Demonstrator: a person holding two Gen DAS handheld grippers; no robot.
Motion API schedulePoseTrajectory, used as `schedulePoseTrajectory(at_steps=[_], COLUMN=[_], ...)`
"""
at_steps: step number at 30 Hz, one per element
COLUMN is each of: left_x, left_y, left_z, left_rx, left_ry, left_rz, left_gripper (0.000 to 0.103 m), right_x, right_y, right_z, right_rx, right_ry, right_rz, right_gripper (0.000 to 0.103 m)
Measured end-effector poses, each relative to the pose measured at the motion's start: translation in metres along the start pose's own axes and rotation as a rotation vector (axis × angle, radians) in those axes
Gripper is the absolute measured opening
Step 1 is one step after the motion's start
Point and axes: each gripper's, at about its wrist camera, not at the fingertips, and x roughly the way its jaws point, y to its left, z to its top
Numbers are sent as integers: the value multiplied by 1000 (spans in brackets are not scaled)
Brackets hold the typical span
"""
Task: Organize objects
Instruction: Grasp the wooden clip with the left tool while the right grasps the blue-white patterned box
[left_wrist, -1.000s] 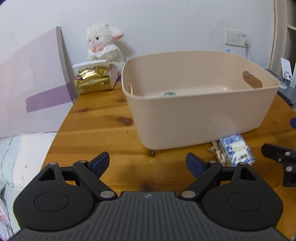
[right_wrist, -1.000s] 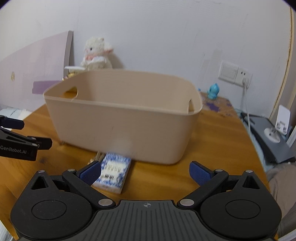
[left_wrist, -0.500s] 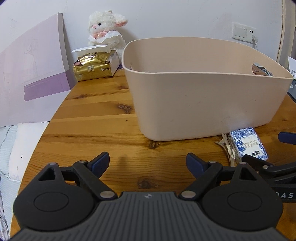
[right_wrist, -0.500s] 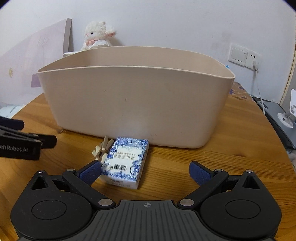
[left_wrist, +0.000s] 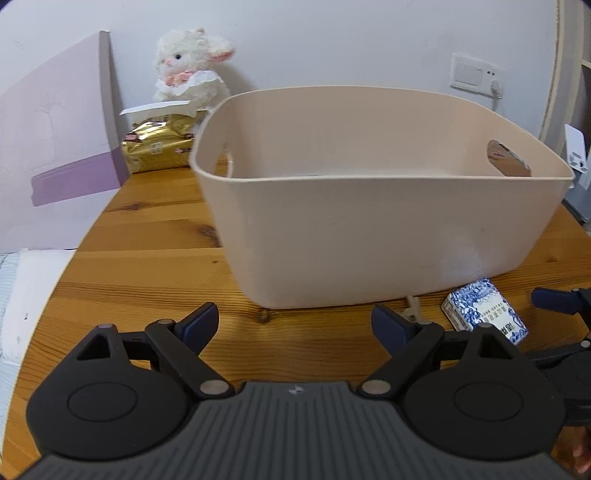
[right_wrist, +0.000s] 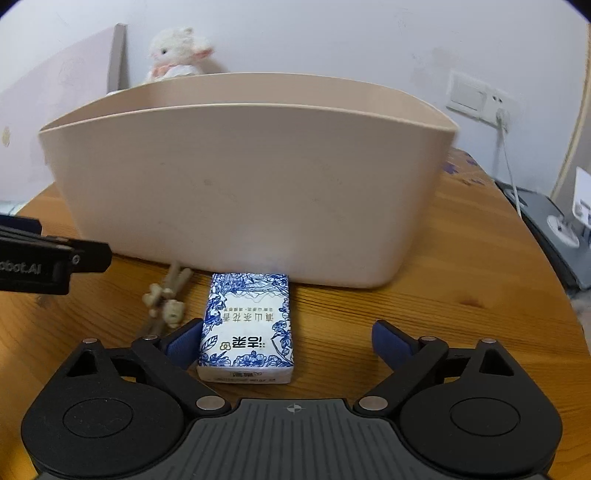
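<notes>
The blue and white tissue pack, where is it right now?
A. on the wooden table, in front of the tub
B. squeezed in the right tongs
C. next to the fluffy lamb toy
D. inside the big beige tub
A: the tissue pack lies flat on the wooden table just in front of the beige tub, between the open fingers of the right tongs, which do not pinch it.

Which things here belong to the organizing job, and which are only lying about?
Job: beige bin, blue-and-white tissue pack, small bundle of clips, right gripper.
Lying about: plush lamb, gold packet, purple board.
</notes>
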Motion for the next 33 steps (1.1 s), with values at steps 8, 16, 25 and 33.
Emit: schedulePoseTrajectory(at_steps=[8,16,25,33], left_x=[4,21,22,9], left_y=[-22,-43,-53,-55], left_z=[4,0,-5,-16], left_rx=[-23,4,61,108], left_ry=[16,65,83,81], left_rz=[-92,-138,-150,-171], left_gripper=[90,87,36,14], right_x=[-5,-8,-13,-22], right_y=[-22,-47,-40,-32], right_z=[-5,-12,-12,-16], right_rx=[-26,30,18,-20], right_ry=[-11,-1,-20,-16], right_rz=[-41,-29,14,26], right_gripper=[97,95,55,43])
